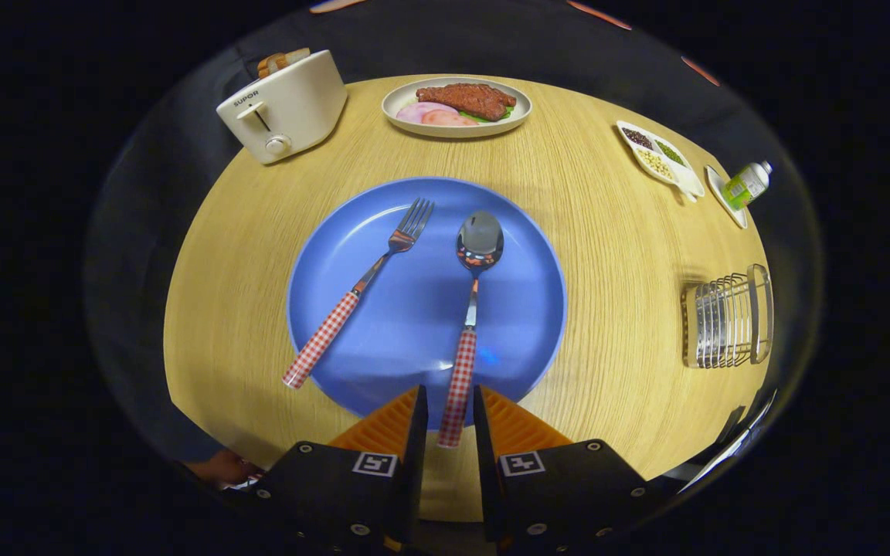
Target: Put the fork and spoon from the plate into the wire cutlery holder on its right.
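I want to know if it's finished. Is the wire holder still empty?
Seems empty: nothing shows inside the wire cutlery holder. The fork and spoon lie on the plate.

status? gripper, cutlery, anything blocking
Gripper open, fingers either side of the spoon handle, not clamped. Fork and spoon on the plate. Holder right of plate, bare table between.

**What the gripper and the distance keep from view**

The gripper straddles the spoon handle's end; whether its fingers press on the handle cannot be told. Its body hides the table edge nearest the plate. Far beyond the plate, the toaster covers most of its bread. The contents of the divided dish are too small to identify.
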A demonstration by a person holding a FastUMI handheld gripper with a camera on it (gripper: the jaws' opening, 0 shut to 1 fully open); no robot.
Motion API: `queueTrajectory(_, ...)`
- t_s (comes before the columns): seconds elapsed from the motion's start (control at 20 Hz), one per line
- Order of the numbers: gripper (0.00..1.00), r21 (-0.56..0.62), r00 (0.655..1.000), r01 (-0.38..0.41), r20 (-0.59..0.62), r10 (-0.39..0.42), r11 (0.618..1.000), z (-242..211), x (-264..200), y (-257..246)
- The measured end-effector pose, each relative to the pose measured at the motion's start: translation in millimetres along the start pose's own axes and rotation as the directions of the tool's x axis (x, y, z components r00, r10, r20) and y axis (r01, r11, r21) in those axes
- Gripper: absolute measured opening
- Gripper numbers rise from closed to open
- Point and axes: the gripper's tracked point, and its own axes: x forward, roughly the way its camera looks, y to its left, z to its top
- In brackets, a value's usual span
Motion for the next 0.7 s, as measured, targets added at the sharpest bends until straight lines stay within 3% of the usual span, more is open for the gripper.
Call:
queueTrajectory(0.05,0.33,0.001,1.0,0.006,-0.009,-0.006,1.0,0,1,-2)
queueTrajectory(0.15,0.18,0.029,1.0,0.018,-0.011,-0.018,0.999,3,4,-5)
queueTrajectory(0.25,0.12,0.04,1.0,0.006,-0.025,-0.005,0.999,3,6,-6)
queueTrajectory(0.45,0.11,0.099,0.998,-0.048,-0.039,0.052,0.994,5,-4,0)
queueTrajectory(0.7,0.09,0.061,1.0,-0.024,0.008,0.024,0.998,16,-33,-17)
